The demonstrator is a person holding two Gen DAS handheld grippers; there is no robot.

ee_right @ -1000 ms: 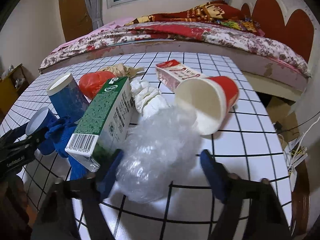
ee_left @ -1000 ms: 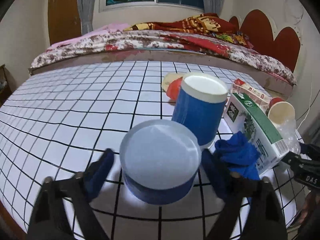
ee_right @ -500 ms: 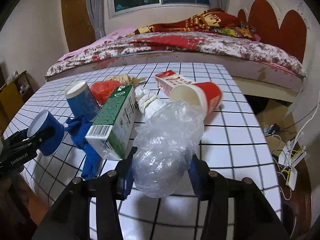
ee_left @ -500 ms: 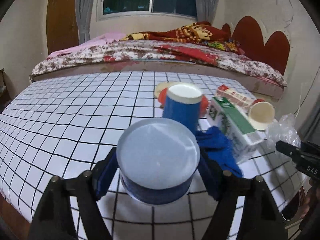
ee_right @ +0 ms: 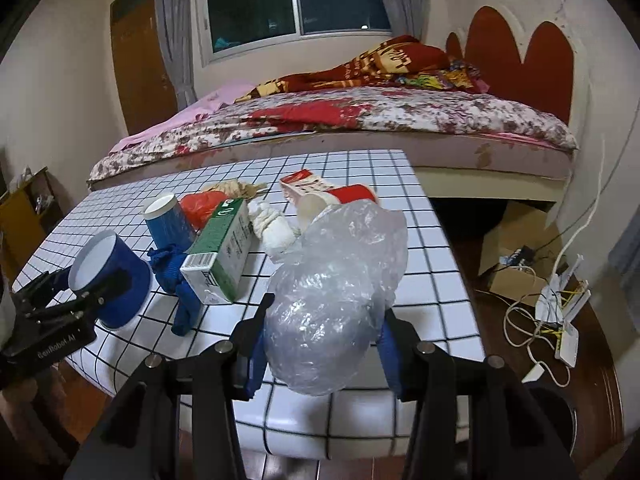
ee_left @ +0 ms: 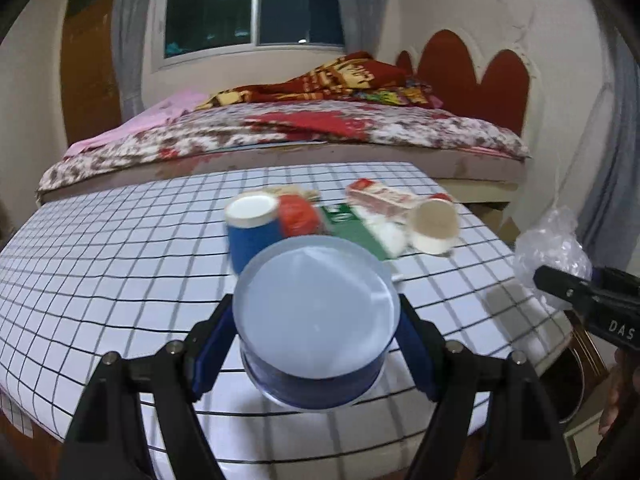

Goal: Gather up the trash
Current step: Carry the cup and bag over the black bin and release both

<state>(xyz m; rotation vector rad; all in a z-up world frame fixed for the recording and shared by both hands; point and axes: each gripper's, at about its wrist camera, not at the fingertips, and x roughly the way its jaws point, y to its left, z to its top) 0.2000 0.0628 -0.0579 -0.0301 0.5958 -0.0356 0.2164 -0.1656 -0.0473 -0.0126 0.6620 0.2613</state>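
My left gripper (ee_left: 316, 344) is shut on a blue paper cup (ee_left: 316, 312), bottom toward the camera, held above the table's near edge; it also shows in the right wrist view (ee_right: 110, 276). My right gripper (ee_right: 324, 336) is shut on a crumpled clear plastic bag (ee_right: 336, 292), lifted off the table; the bag shows in the left wrist view (ee_left: 556, 248). On the checked table (ee_right: 432, 280) lie a second blue cup (ee_right: 166, 220), a green carton (ee_right: 224, 252), a blue cloth (ee_right: 180, 280), a red bag (ee_right: 202, 204), a white wad (ee_right: 272, 228), a red-white carton (ee_right: 304, 184) and a red cup (ee_right: 340, 198).
A bed (ee_right: 360, 120) stands behind the table. A cardboard box (ee_right: 516, 256) and white cables with a power strip (ee_right: 560, 320) lie on the floor to the right. A dark round bin rim (ee_left: 568, 384) shows below the table's right edge.
Both grippers rose and pulled back from the table with the blue cup and the plastic bag held. The trash pile now sits farther away in both views.
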